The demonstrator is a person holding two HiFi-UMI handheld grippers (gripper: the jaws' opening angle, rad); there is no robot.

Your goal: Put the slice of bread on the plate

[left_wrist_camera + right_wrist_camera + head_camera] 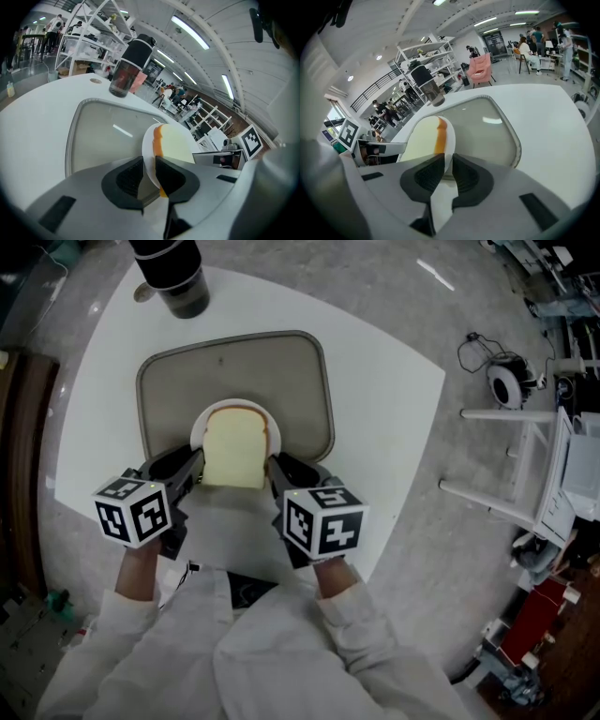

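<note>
One slice of bread (234, 451) lies flat on the single white plate (198, 430), over the one grey tray (169, 381) on the desk (384, 399). Its domed top points away from the person and its long axis runs near to far. The left tongs (149, 172) and the right tongs (448, 171) each pinch the plate's rim, on opposite sides. One dark tumbler (173, 277) stands beyond the tray.

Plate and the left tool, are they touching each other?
Touching. In the left gripper view the left tool has its jaws pressed on both faces of the plate rim, with no gap.
</note>
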